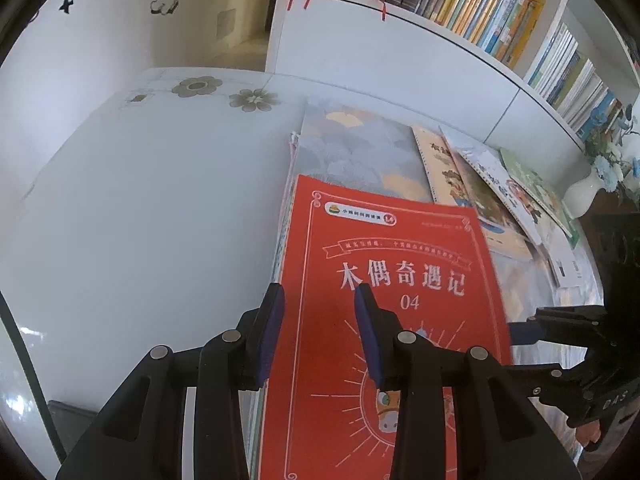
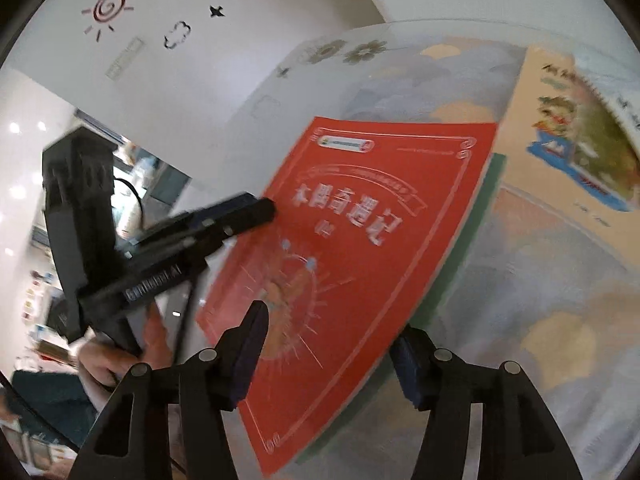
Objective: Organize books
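Observation:
A red book (image 1: 392, 280) with white Chinese lettering lies on top of a stack on a white table (image 1: 140, 200). My left gripper (image 1: 320, 290) straddles the book's left edge with a narrow gap. One finger is beside the stack and the other rests over the cover. In the right wrist view its tip (image 2: 268, 210) meets that same edge of the red book (image 2: 360, 240). My right gripper (image 2: 332, 320) stands wide, the book's near corner between its fingers, pads clear of it. A green book (image 2: 476, 208) shows under the red one.
A large grey-blue leaf-patterned book (image 1: 352, 148) lies under the stack. Several picture books (image 1: 480, 184) are fanned out to the right. A white bookshelf (image 1: 460, 4) full of books runs behind. A white vase (image 1: 584, 196) with blue flowers stands at the far right. A person's hand (image 2: 104, 364) holds the left gripper.

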A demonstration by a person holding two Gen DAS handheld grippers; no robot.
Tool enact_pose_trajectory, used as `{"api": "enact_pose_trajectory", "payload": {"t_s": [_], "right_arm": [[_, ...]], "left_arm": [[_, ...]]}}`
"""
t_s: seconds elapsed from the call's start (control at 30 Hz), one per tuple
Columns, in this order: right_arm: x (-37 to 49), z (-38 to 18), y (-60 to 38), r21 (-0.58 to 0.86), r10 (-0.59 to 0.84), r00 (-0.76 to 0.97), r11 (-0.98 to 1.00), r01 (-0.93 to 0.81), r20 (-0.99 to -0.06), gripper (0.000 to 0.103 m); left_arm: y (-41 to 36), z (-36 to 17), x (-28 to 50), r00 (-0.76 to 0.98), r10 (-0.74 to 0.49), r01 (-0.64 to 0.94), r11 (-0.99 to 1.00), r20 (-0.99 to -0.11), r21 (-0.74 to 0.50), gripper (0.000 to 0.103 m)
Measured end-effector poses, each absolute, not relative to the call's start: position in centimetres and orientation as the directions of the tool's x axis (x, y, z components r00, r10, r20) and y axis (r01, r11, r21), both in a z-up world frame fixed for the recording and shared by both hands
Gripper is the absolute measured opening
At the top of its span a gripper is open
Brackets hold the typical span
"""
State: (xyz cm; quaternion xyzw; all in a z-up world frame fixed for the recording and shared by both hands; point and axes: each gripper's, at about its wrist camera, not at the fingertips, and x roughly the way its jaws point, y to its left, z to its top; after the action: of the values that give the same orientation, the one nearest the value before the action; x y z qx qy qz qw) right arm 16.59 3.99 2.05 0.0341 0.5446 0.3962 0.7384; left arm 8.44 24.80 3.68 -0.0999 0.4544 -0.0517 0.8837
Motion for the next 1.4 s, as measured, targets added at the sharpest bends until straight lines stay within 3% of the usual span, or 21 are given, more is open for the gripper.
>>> {"api": "enact_pose_trajectory", "payload": {"t_s": [0.37, 0.7, 0.93, 1.0, 1.13, 1.17, 1.23, 1.27, 1.33, 1.4], "right_arm": [[16.8, 2.2, -5.7, 0.491, 0.621, 0.204, 0.747, -0.449, -0.757, 0.057], [17.4, 3.1, -22.9, 0.509, 0.551, 0.490, 0.829, -0.231, -0.676, 0.057], [17.8, 1.9, -31.3, 0.471, 0.449, 0.604, 0.872, -0.136, -0.658, 0.057], [17.3, 1.9, -32.8, 0.407, 0.382, 0.655, 0.905, -0.122, -0.652, 0.057], [17.1, 1.4, -34.5, 0.338, 0.322, 0.700, 0.933, -0.121, -0.637, 0.057], [17.2, 1.4, -34.6, 0.335, 0.323, 0.707, 0.933, -0.127, -0.630, 0.057], [17.1, 1.3, -34.8, 0.344, 0.328, 0.718, 0.930, -0.130, -0.615, 0.058], [17.1, 1.2, -34.9, 0.354, 0.335, 0.723, 0.926, -0.133, -0.604, 0.059], [16.8, 1.3, -35.1, 0.366, 0.347, 0.727, 0.920, -0.140, -0.593, 0.063], [16.9, 1.1, -34.8, 0.366, 0.350, 0.726, 0.919, -0.144, -0.593, 0.064]], "left_arm": [[20.7, 5.6, 8.7, 0.588, -0.146, 0.011, 0.985, -0.796, -0.172, 0.035], [5.0, 7.2, 12.3, 0.562, -0.284, 0.196, 0.958, -0.777, -0.208, 0.038], [-5.9, 4.6, 14.6, 0.552, -0.273, 0.254, 0.955, -0.788, -0.153, 0.038], [-8.3, 3.6, 15.0, 0.552, -0.221, 0.251, 0.964, -0.804, -0.093, 0.038], [-9.7, 2.6, 15.7, 0.568, -0.237, 0.235, 0.965, -0.788, -0.120, 0.041], [-10.0, 2.5, 15.8, 0.576, -0.234, 0.231, 0.966, -0.783, -0.118, 0.048], [-10.8, 2.2, 16.2, 0.583, -0.220, 0.235, 0.967, -0.782, -0.097, 0.076], [-11.4, 2.0, 16.5, 0.579, -0.178, 0.224, 0.973, -0.796, -0.055, 0.102], [-12.4, 0.4, 17.8, 0.493, -0.077, 0.194, 0.981, -0.867, 0.023, 0.103], [-12.0, 0.6, 18.1, 0.493, -0.113, 0.199, 0.980, -0.862, -0.015, 0.103]]}}
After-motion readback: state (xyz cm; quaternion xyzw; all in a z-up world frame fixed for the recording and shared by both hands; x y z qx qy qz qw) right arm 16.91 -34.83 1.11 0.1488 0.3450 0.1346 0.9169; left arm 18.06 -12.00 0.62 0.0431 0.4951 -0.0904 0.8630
